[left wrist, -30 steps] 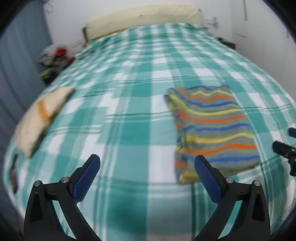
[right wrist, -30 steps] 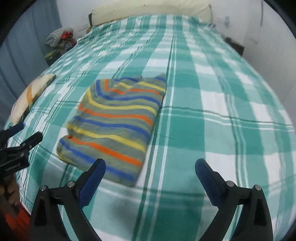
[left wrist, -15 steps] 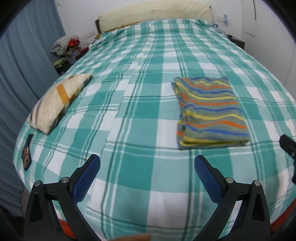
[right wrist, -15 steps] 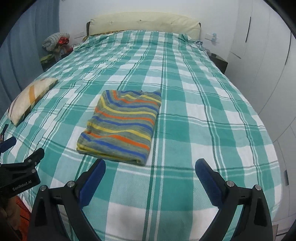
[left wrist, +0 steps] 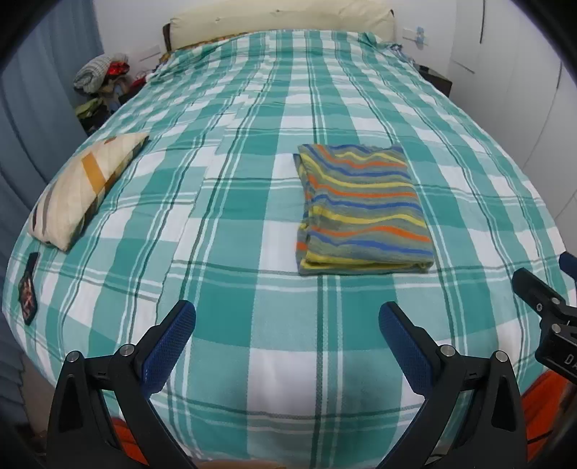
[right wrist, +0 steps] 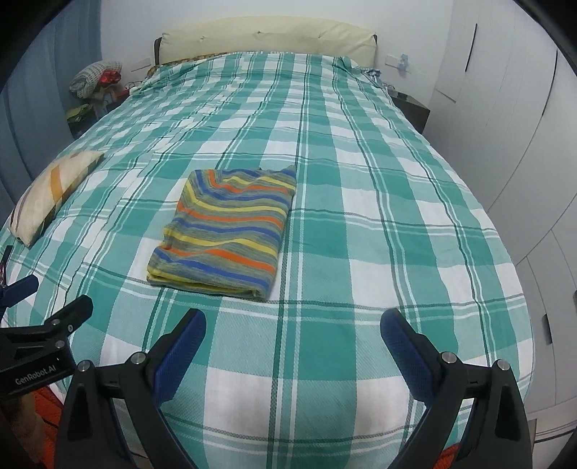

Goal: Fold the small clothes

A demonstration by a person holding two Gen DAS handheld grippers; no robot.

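The left claw [left wrist: 286,326] stands spread wide with nothing between its blue-padded fingers [left wrist: 169,346], held over the near end of the bed [left wrist: 252,151]; the right claw [right wrist: 292,333] is spread just as wide and equally bare, hanging over the same near edge. Each camera catches the other tool at its margin: the left wrist view shows part of the right claw's black frame at its right border, and the right wrist view shows the left claw's frame, printed with white lettering, at its lower left. Only the left wrist view shows a small dark patch [left wrist: 28,288] lying near the bed's left edge; only the right wrist view shows the white wardrobe doors [right wrist: 505,108] in full along the right wall. The folded striped garment [left wrist: 360,211] lies flat on the green-and-white plaid cover, a neat rectangle with its folded edge nearest the claws, apart from both: ahead and to the right of the left claw, ahead and to the left of the right claw. A cream pillow [left wrist: 83,187] with an orange band rests well to its left, and a pile of clothes [left wrist: 101,72] sits by the headboard [left wrist: 281,18].
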